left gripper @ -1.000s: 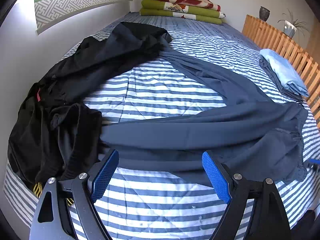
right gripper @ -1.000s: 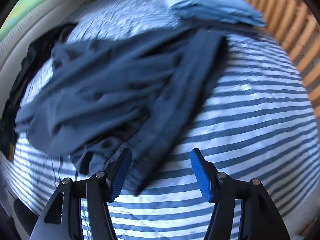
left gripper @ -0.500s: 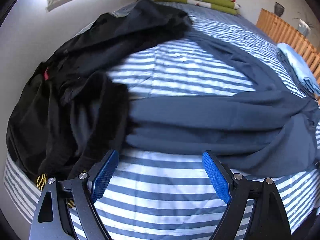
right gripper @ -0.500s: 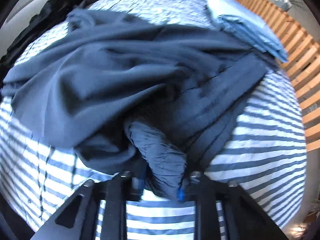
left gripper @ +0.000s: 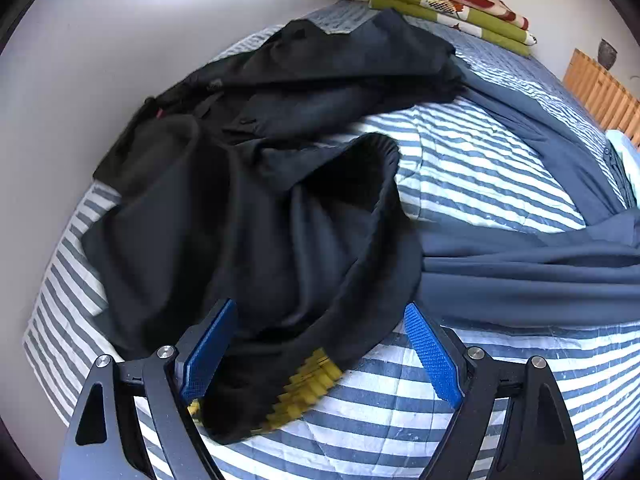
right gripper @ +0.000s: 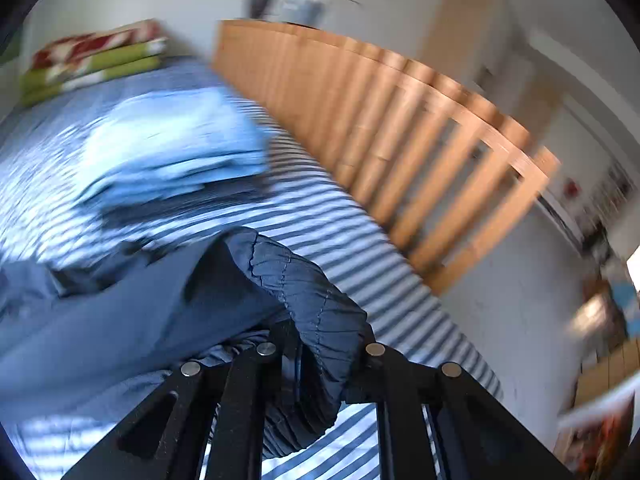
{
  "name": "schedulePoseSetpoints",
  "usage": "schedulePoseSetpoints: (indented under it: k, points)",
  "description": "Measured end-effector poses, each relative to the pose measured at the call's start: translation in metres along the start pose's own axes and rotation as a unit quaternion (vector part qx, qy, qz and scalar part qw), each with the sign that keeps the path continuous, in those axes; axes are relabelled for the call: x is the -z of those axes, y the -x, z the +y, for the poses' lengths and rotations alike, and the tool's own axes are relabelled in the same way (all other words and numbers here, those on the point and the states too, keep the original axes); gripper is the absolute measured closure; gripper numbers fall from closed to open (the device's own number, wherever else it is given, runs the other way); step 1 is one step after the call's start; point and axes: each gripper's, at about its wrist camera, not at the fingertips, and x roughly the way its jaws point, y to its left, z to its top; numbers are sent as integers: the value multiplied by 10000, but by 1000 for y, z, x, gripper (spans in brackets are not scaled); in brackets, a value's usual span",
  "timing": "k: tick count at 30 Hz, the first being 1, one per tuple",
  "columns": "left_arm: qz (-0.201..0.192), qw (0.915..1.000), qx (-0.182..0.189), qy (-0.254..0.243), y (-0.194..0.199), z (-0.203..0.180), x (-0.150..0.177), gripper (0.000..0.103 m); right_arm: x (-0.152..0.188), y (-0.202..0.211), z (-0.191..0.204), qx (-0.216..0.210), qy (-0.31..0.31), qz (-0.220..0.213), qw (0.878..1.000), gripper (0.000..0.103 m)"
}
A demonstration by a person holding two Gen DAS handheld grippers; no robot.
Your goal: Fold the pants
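Observation:
The blue-grey pants (left gripper: 520, 276) lie spread across the striped bed (left gripper: 480, 160), one leg running to the far right. In the right wrist view their gathered waistband (right gripper: 304, 292) bulges up between the jaws of my right gripper (right gripper: 320, 356), which are closing on it; the pads are hidden by the cloth, and the fabric is lifted off the bed. My left gripper (left gripper: 318, 312) stands open low over a heap of black clothes (left gripper: 260, 220) with a yellow ribbed trim (left gripper: 308, 384) between its fingers, not gripped.
A folded light-blue pile (right gripper: 172, 140) lies on the bed beside a wooden slatted rail (right gripper: 400, 120). Green and red folded blankets (left gripper: 452, 4) sit at the head of the bed. A white wall (left gripper: 80, 80) borders the bed's left side.
My right gripper shut on the pants' waistband and swung up, now facing the wooden rail. My left gripper, still open, slid left from the blue-grey leg to over the black heap.

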Motion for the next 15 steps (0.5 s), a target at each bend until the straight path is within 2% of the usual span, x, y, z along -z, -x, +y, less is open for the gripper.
schedulePoseSetpoints:
  k: [2, 4, 6, 7, 8, 9, 11, 14, 15]
  points:
    - [-23, 10000, 97, -7, 3, -2, -2, 15, -9, -14, -22, 174, -372, 151, 9990, 92]
    - [10, 9992, 397, 5, 4, -7, 0, 15, -7, -25, -31, 65, -510, 434, 9977, 91]
    - [93, 9983, 561, -164, 2, -17, 5, 14, 0, -30, -17, -228, -115, 818, 9963, 84]
    - [112, 9980, 519, -339, -1, -26, 8, 14, 3, -25, -10, -282, 26, 795, 9964, 83]
    - [128, 9980, 360, -498, -5, -32, 9, 12, 10, -15, -7, -298, 103, 714, 9970, 77]
    - [159, 9973, 9, -714, -11, -40, 11, 12, 14, -4, -1, -369, 191, 614, 9972, 72]
    - [208, 9933, -491, -1021, -23, -49, 13, 12, 19, 21, 14, -684, 389, 441, 9959, 64]
    - [102, 9922, -662, -1050, -28, -40, 13, 12, 24, 63, 46, -1177, 921, 201, 9886, 61]
    - [68, 9923, -714, -1007, -30, -35, 11, 16, 23, 76, 59, -1343, 1172, 79, 9840, 59]
